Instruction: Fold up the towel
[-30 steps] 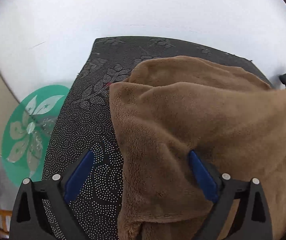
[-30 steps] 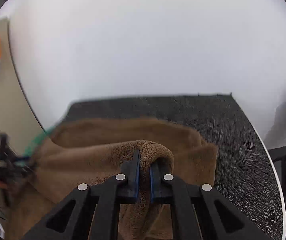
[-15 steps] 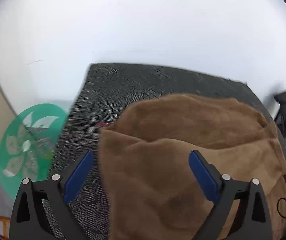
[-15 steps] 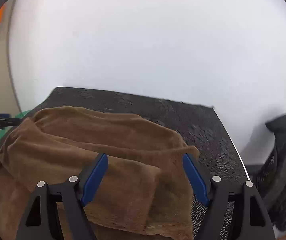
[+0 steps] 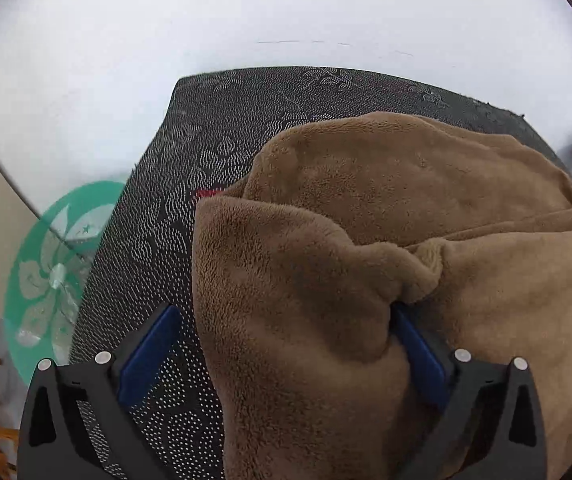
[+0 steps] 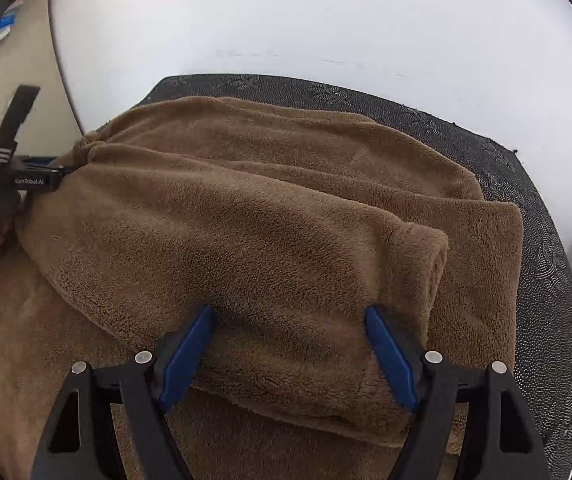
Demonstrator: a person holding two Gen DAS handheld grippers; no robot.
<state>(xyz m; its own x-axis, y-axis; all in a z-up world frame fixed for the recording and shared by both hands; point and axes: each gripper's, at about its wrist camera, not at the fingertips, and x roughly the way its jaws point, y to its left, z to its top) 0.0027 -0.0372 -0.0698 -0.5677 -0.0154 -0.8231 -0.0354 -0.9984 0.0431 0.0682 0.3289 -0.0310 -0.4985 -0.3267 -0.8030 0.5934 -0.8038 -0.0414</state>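
Brown towel [image 6: 270, 216] bunched between spread right gripper [image 6: 289, 344] fingers; left gripper [image 5: 282, 344] likewise.

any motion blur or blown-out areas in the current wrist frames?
Left wrist: towel pile and dotted mat sharp, slight smear at the left rim; white table nearly blown out. Right wrist: towel sharp, table equally washed out, heavy fisheye bending at edges.

The right gripper [image 6: 287, 350] has its jaws spread wide over a folded brown towel [image 6: 246, 220] lying between and ahead of them on the dark patterned mat [image 6: 533, 216].
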